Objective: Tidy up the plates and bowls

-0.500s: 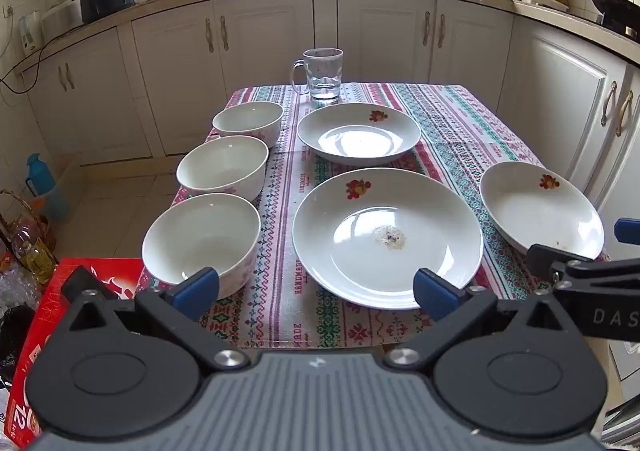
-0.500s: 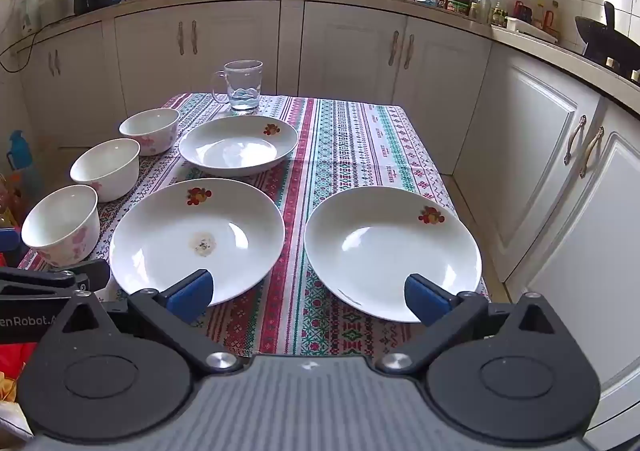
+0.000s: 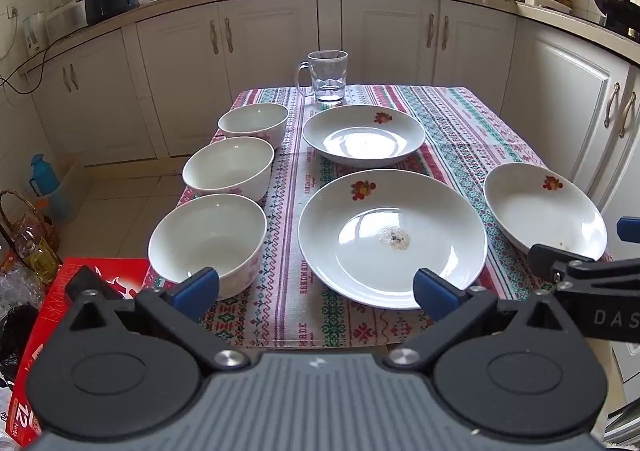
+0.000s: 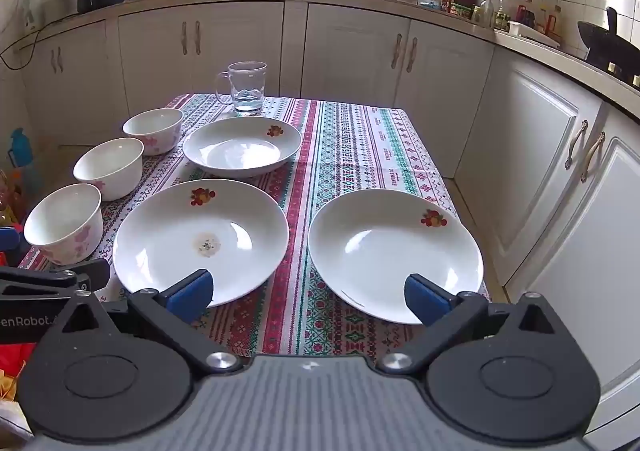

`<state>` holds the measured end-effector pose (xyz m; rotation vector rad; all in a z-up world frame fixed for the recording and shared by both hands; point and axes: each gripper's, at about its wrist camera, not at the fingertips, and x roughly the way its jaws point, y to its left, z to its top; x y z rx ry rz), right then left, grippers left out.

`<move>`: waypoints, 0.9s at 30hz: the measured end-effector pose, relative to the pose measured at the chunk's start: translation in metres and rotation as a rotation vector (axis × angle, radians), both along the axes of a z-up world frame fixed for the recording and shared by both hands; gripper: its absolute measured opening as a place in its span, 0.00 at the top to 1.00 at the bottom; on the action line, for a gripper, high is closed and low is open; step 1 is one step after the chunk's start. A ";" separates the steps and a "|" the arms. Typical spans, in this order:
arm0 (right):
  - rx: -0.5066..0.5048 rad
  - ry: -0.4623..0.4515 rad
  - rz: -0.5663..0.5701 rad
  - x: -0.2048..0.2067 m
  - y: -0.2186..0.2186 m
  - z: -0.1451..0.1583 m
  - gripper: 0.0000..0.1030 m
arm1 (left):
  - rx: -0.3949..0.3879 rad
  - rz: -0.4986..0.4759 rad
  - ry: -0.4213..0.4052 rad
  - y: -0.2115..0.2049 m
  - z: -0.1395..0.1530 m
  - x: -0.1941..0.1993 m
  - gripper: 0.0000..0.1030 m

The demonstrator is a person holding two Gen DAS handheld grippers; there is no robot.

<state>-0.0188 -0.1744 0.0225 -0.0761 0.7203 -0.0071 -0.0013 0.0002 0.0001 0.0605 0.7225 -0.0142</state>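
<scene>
Both tongs — left [image 3: 316, 287], right [image 4: 306, 289] — spread, empty; tablecloth [image 3: 304, 283] reads "HANDMADE".

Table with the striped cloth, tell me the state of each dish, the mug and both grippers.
Three white ceramic bowls: upright, empty, unstacked.
Large white plate: flat, dried stain in the middle.
Far white plate: flat, clean.
Right white plate: flat, at table edge.
Clear glass mug: upright, a little water.
Left gripper: open, empty.
Right gripper: open, empty.
</scene>
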 end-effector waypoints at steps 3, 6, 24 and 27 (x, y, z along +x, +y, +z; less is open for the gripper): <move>-0.001 0.000 0.003 0.000 0.000 -0.001 0.00 | -0.001 -0.001 -0.002 0.001 0.001 0.000 0.01; -0.001 -0.001 0.003 0.000 0.000 -0.001 0.00 | 0.001 0.000 -0.002 0.001 0.001 0.000 0.01; -0.006 -0.006 0.006 0.000 0.002 0.005 0.00 | 0.001 0.007 -0.010 0.003 0.003 -0.003 0.01; -0.006 -0.008 0.006 -0.001 0.002 0.004 0.00 | 0.001 0.006 -0.008 0.003 0.003 -0.003 0.01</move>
